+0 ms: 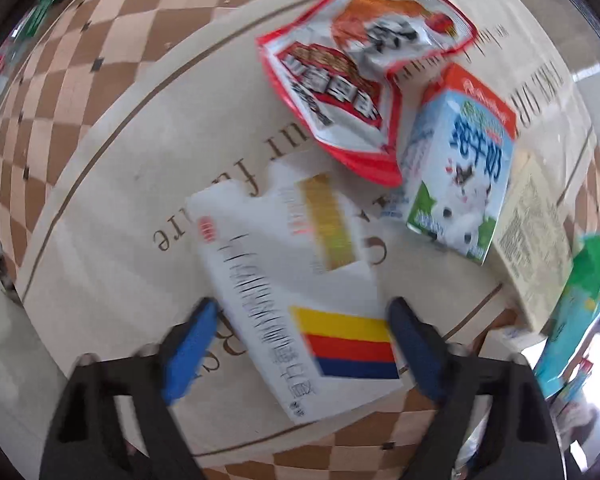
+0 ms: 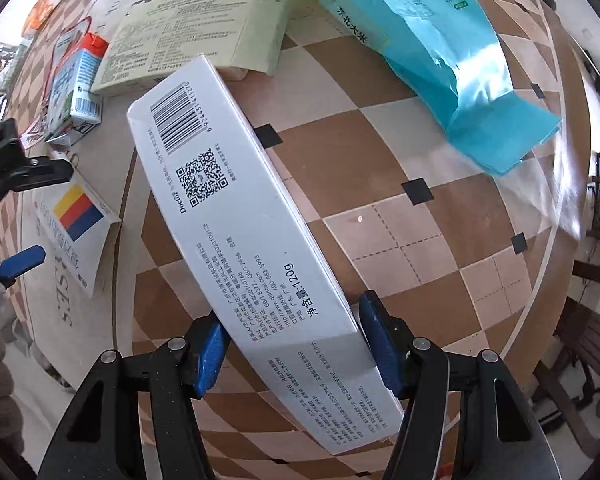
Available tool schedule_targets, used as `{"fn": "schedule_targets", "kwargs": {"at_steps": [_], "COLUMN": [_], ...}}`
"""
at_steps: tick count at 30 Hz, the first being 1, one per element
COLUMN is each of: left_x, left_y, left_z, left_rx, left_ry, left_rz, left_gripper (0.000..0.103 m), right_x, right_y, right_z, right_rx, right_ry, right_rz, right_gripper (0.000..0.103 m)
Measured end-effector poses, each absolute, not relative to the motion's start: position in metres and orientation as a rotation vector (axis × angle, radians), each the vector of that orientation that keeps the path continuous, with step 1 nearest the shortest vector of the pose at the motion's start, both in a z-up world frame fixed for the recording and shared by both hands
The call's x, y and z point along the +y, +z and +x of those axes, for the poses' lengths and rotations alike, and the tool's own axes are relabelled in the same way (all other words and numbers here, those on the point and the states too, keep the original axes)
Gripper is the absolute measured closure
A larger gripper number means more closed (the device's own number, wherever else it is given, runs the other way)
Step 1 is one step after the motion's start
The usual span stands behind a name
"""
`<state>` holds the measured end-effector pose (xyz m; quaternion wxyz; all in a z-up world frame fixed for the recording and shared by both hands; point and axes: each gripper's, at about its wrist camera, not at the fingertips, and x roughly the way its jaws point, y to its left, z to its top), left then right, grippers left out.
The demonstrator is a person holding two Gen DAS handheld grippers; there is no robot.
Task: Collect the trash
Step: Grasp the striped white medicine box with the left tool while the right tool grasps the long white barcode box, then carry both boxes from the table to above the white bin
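My left gripper [image 1: 300,336] is open above a flat white box with yellow, red and blue stripes [image 1: 300,292], which lies on the printed cloth; its pads stand on either side of the box with gaps. The same striped box shows in the right wrist view [image 2: 76,232]. My right gripper [image 2: 296,348] is shut on a long white toothpaste box with a barcode and QR code [image 2: 236,216], held above the checkered table. A red snack bag [image 1: 352,68] and a blue-and-white milk carton [image 1: 460,168] lie beyond the striped box.
A pale green flat box [image 2: 196,32] and a cyan-and-green rice bag [image 2: 420,40] lie on the checkered table [image 2: 420,240] ahead of my right gripper. The left gripper's fingers [image 2: 20,260] show at the left edge. Chairs stand beyond the table's right rim.
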<state>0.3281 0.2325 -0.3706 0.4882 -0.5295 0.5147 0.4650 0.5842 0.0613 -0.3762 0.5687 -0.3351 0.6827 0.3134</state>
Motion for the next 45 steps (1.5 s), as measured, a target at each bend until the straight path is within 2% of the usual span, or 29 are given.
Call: {"fn": "schedule_targets", "kwargs": {"at_steps": [6,9,17,20,21,22,23,28,33,37,39,40,42,45], "left_x": [0.193,0.177,0.178,0.174,0.167,0.161,0.157,0.134,0.135,0.122,0.148,0.148,0.139,0.13], "left_y": [-0.371,-0.378,-0.383,-0.381,-0.376,-0.377,-0.378,-0.384,-0.392,-0.394,-0.388,-0.389,-0.385,-0.377], "left_z": [0.34,0.327,0.309,0.309,0.31,0.314,0.321,0.34,0.338,0.344,0.327,0.326,0.33,0.332], "left_rx": [1.44,1.504,1.429,1.405,1.413,1.43,1.451,1.5,1.491,1.475,1.469,1.466,1.469,1.472], "left_ry": [0.941,0.874,0.929,0.931,0.916,0.89,0.851,0.775,0.785,0.784,0.787,0.792,0.811,0.825], "left_rz": [-0.962,-0.921,-1.019,-0.985,-0.959,-0.929,-0.889,-0.774,-0.811,-0.818,-0.812,-0.805,-0.767,-0.722], "left_gripper": [0.021,0.02,0.02,0.028,0.028,0.028,0.028,0.026,0.024,0.028,0.028,0.028,0.029,0.029], "right_x": [0.056,0.053,0.051,0.056,0.057,0.058,0.064,0.055,0.058,0.065,0.071,0.069,0.069,0.063], "right_y": [-0.379,-0.381,-0.383,-0.383,-0.383,-0.38,-0.379,-0.378,-0.379,-0.381,-0.38,-0.382,-0.38,-0.377], "right_z": [0.565,0.554,0.541,0.532,0.53,0.528,0.525,0.515,0.499,0.489,0.481,0.476,0.468,0.461], "right_rx": [1.62,1.619,1.593,1.549,1.54,1.515,1.497,1.577,1.552,1.54,1.508,1.498,1.457,1.442], "right_ry": [0.742,0.748,0.756,0.768,0.771,0.784,0.786,0.828,0.816,0.808,0.817,0.821,0.817,0.829], "right_rz": [-0.821,-0.853,-0.905,-0.929,-0.93,-0.929,-0.932,-0.892,-0.927,-0.937,-0.961,-0.968,-0.987,-0.97], "right_gripper": [0.038,0.038,0.034,0.034,0.034,0.038,0.049,0.049,0.047,0.043,0.043,0.043,0.051,0.051]}}
